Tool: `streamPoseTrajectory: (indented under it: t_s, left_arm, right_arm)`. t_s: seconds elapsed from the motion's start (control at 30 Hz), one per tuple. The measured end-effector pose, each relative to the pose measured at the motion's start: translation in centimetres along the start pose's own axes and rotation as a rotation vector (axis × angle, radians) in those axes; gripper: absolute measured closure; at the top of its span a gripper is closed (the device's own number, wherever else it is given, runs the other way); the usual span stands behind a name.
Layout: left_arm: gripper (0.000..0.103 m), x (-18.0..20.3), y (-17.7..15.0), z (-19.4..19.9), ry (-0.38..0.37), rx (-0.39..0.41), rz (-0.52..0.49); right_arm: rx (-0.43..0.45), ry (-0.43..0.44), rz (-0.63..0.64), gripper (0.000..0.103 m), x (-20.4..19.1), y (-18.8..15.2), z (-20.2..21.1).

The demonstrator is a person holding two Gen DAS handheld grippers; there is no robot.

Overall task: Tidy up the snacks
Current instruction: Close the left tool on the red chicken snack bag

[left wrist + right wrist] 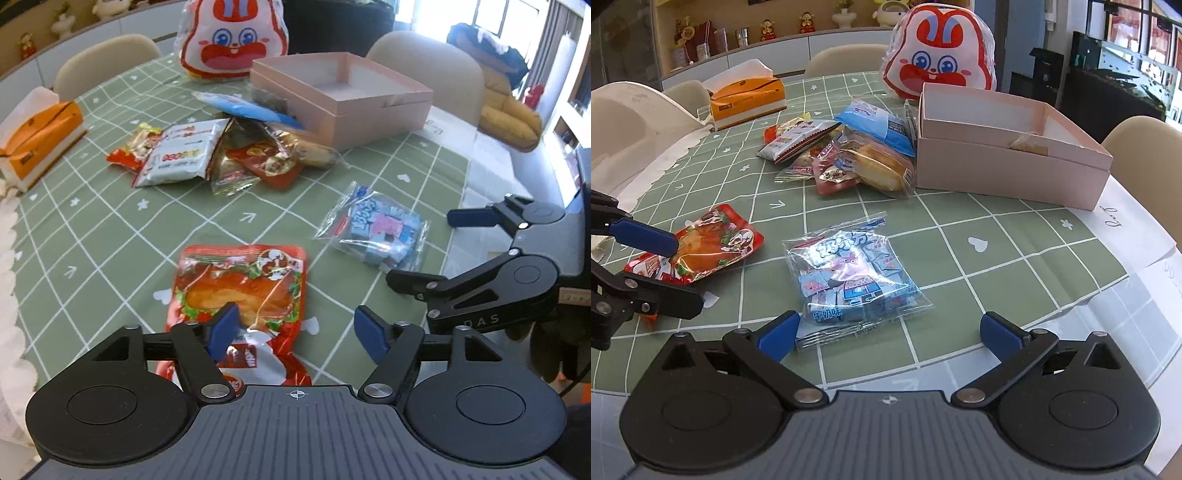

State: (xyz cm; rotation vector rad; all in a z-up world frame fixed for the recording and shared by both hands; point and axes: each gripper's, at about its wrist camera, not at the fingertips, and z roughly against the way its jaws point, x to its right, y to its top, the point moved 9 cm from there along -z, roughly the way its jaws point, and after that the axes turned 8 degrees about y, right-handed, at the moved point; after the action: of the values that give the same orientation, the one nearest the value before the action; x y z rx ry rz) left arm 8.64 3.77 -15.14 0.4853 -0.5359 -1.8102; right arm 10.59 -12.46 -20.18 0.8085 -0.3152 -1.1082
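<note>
Both tools matched: the left gripper (295,328) and the right gripper (888,330) each carried blue pads on black linkage arms. Behind the jaws sat two round black discs, silver screws at the pivots, and a ribbed grey body with a small white crosshair mark between.

Your left wrist view rides low and close, looking down across the green checked tablecloth (110,236) toward the pink box (343,99). Your right wrist view faces the same way from further right, equally near. The 2 share the red snack packet (240,280) (713,243), blue candy bag (376,229) (849,273), snack pile and rabbit bag (940,51).
</note>
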Motion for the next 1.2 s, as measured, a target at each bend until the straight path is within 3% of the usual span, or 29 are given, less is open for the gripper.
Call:
streamPoseTrajectory:
  t_s: [0.1, 0.23, 0.67, 0.8, 0.97, 1.1, 1.2]
  left_arm:
    - [0.033, -1.3, 0.1, 0.5, -0.015, 0.014, 0.040]
    - [0.033, -3.7, -0.3, -0.2, 0.051, -0.015, 0.075]
    - [0.016, -4.9, 0.0, -2.5, 0.020, 0.024, 0.175]
    - [0.015, -4.0, -0.6, -2.0, 0.024, 0.039, 0.119]
    - [0.015, -2.8, -1.6, -1.2, -0.028, 0.079, 0.007]
    - [0.025, -4.2, -1.5, 0.0, -0.051, 0.074, 0.127]
    - [0.025, -5.5, -1.9, 1.0, -0.037, 0.074, 0.194]
  right_arm:
    - [0.003, -0.001, 0.001, 0.000, 0.0, 0.0, 0.0]
    - [0.011, -0.006, -0.002, 0.000, -0.1, -0.1, 0.0]
    - [-0.007, -0.001, 0.005, 0.000, -0.1, 0.0, 0.0]
    - [-0.001, 0.017, 0.025, 0.000, -0.1, 0.1, -0.1]
    - [0.024, 0.021, 0.031, 0.000, -0.1, -0.1, 0.0]
    - [-0.027, 0.030, 0.004, 0.004, -0.1, 0.5, 0.0]
    - [-0.038, 0.084, -0.041, 0.007, -1.4, 1.0, 0.8]
